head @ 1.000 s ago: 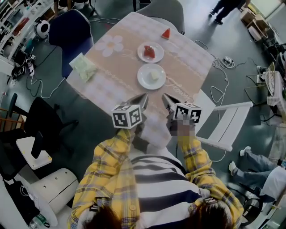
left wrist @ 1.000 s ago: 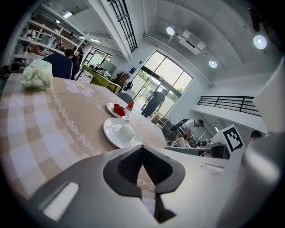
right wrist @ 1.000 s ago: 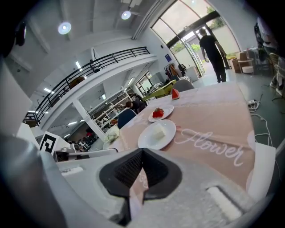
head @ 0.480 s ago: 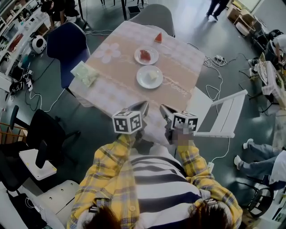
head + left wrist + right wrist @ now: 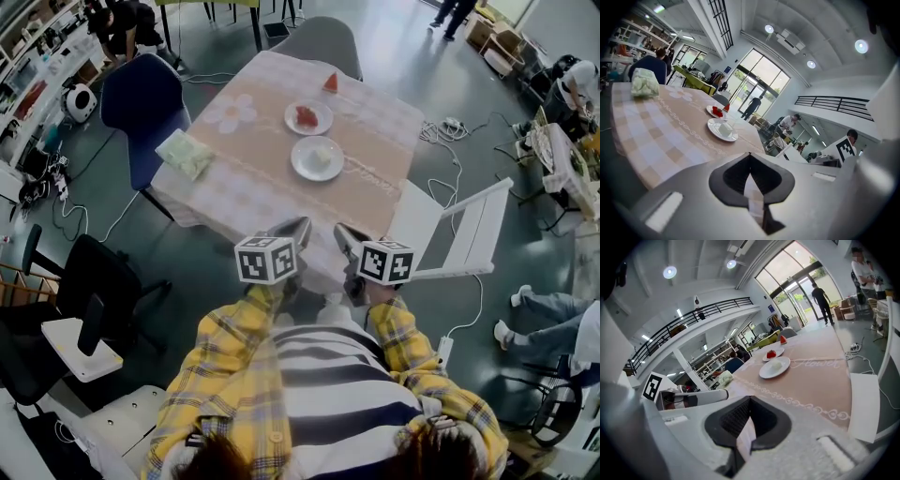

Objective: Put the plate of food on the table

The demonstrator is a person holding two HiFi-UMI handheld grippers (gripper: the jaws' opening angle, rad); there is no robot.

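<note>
Left hand-held gripper (image 5: 303,223), right hand-held gripper (image 5: 338,228), both closed empty, two plates (image 5: 292,123) (image 5: 298,165) on one table (image 5: 253,187)

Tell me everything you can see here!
Round plate with red food: one, white, table's far middle.
Round plate with pale food: one, white, just nearer.
Wedge of food: one, red, table's far edge.
Soft packet: one, pale green, table's left edge.
Cloth-covered table: one, beige and white checks, centre.
Chairs: three; blue chair left of table, grey chair beyond, white chair right.
Left gripper: one, grey, shut and empty, near table edge.
Right gripper: one, grey, shut and empty, beside it.
</note>
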